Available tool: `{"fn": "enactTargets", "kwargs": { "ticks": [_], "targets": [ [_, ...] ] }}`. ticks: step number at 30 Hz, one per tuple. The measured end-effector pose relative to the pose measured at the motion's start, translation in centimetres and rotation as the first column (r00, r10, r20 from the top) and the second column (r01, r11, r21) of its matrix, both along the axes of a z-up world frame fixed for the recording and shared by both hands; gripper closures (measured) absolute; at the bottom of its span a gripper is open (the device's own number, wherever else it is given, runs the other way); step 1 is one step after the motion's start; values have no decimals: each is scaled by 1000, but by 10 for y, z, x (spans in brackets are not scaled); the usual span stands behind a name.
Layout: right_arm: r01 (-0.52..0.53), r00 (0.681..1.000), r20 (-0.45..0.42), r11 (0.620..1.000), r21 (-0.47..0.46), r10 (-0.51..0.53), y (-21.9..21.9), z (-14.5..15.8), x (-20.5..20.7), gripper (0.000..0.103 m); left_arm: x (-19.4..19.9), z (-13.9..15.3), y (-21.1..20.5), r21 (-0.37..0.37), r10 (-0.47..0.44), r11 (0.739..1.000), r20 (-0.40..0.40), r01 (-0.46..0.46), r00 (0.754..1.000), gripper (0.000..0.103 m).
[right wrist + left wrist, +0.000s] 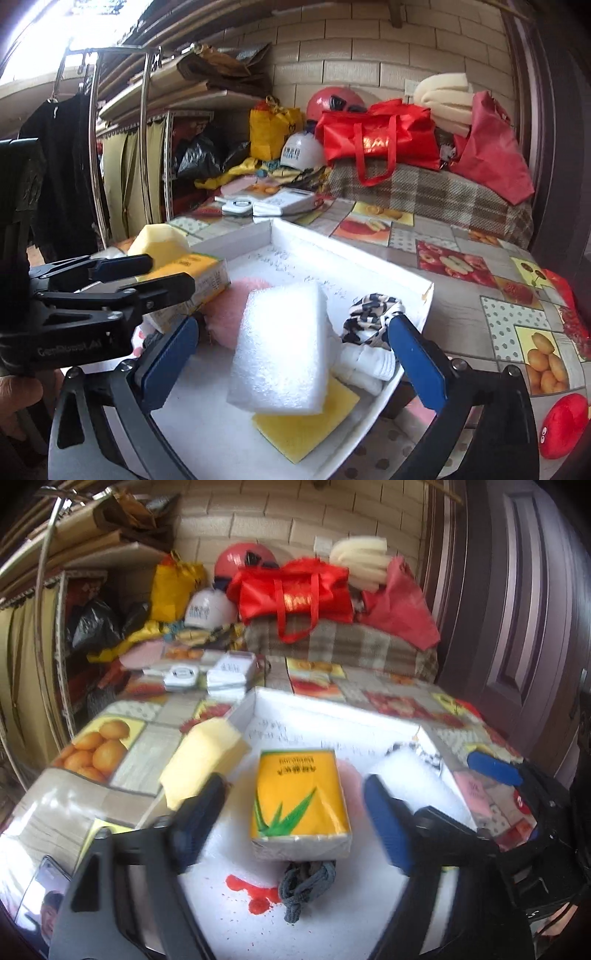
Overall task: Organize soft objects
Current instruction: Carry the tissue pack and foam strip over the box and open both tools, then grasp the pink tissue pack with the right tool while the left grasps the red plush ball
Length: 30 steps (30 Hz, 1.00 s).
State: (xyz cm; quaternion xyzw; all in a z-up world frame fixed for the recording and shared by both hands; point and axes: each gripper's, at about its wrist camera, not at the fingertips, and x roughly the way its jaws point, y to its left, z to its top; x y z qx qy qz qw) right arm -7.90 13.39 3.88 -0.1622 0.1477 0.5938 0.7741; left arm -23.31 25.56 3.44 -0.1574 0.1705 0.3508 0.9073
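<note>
A white shallow box (332,716) (373,254) lies on the fruit-print tablecloth. In it lie a yellow tissue pack (299,801) (192,284), a grey knotted cloth (303,890), a pink fluffy item (229,306), a white foam block (284,347) (413,779), a flat yellow sponge (306,424), a leopard-print scrunchie (369,314) and a white rolled cloth (369,365). A pale yellow sponge block (207,757) (162,240) sits at the box's left edge. My left gripper (295,819) (159,273) is open above the tissue pack. My right gripper (291,358) is open around the white foam block.
Red bags (295,590) and a plaid blanket (343,646) are piled at the table's far end with a white helmet (207,609). Small white boxes (229,672) lie behind the box. A red plush toy (561,424) sits at the right. A clothes rack (92,147) stands left.
</note>
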Motion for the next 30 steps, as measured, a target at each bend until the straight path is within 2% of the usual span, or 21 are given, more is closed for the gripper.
{"fn": "enactTargets", "kwargs": {
  "ticks": [3,8,13,16,18,20,22,25,27,30],
  "targets": [
    [17,1000,2,999,28,-17,-8,2,-1,0,-7,6,-10,72,12,997,34,-14,999,13],
    [68,998,-13,987,145,-67,-34,10,4,0,-9,13,-25,157,-4,988,49,-4,999,13],
    [138,990,-36,968,207,-133,-67,16,18,0,-18,21,-43,193,-85,979,117,61,990,13],
    [192,981,-31,942,276,-191,-96,22,32,0,-23,23,-56,221,-156,968,168,117,973,13],
    [231,972,-34,927,295,-232,-111,23,45,0,-21,24,-61,219,-206,962,172,166,963,13],
    [287,958,-64,922,259,-280,-120,22,66,0,-14,24,-63,196,-227,961,154,196,962,13],
    [300,953,-108,936,184,-284,-120,17,87,0,-9,22,-65,167,-249,960,144,224,958,13],
    [239,961,-156,970,46,-229,-109,4,103,0,-4,22,-71,151,-300,949,145,278,943,13],
    [195,969,-153,981,-6,-194,-99,0,101,0,0,23,-77,168,-307,944,123,285,944,13],
    [193,976,-74,971,-144,-205,-67,-12,92,0,5,22,-81,173,-320,938,97,301,942,13]
  ]
}}
